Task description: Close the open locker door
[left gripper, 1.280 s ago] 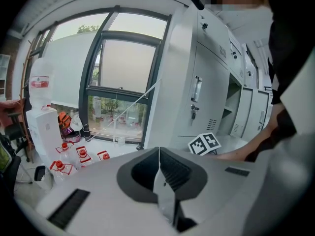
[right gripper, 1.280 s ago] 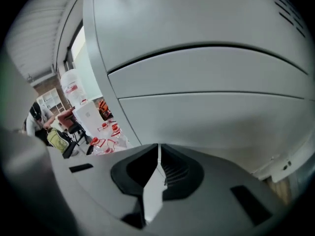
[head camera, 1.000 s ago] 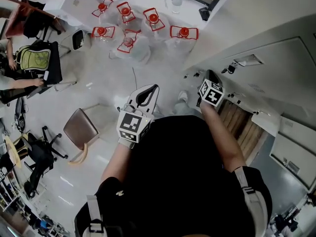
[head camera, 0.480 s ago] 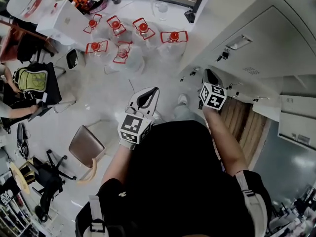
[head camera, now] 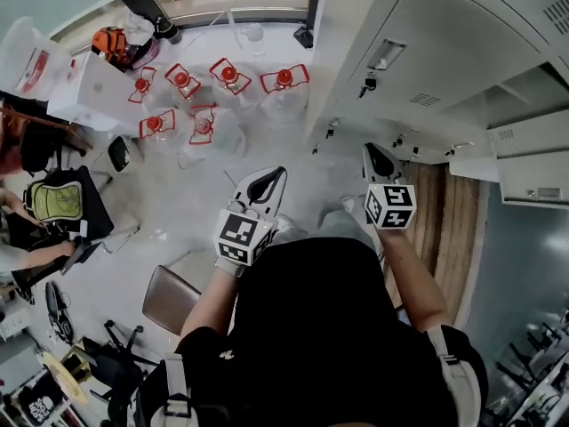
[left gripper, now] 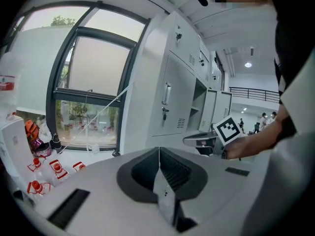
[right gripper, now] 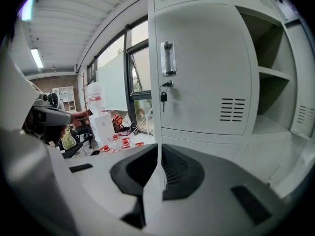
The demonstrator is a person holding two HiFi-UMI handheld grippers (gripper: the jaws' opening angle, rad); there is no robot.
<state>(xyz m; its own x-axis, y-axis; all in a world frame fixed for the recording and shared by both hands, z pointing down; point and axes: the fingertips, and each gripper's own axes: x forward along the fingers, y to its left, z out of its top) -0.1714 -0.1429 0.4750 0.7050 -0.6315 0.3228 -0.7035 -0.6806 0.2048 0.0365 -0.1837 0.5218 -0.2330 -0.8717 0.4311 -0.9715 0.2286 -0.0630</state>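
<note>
A bank of pale grey lockers (head camera: 444,34) fills the top right of the head view. In the right gripper view a closed door (right gripper: 202,68) with a handle (right gripper: 167,58) and a hanging key (right gripper: 163,96) faces me. To its right is an open compartment with a shelf (right gripper: 273,73), and the open door (right gripper: 301,77) stands at the frame's right edge. My right gripper (head camera: 378,160) is shut and empty, short of the lockers. My left gripper (head camera: 260,183) is also shut and empty, out over the floor. The left gripper view shows the same open compartment (left gripper: 199,107).
Several water jugs with red caps (head camera: 204,87) stand on the floor by the window, beside a white box (head camera: 93,92). A brown chair (head camera: 169,299) and a green backpack (head camera: 58,200) are at the left. A wooden floor strip (head camera: 453,229) runs below the lockers.
The head view has swung up onto the lockers, so they fill more of the top right and the jugs have slid left. The right gripper sits a little lower. Both grippers stay shut.
</note>
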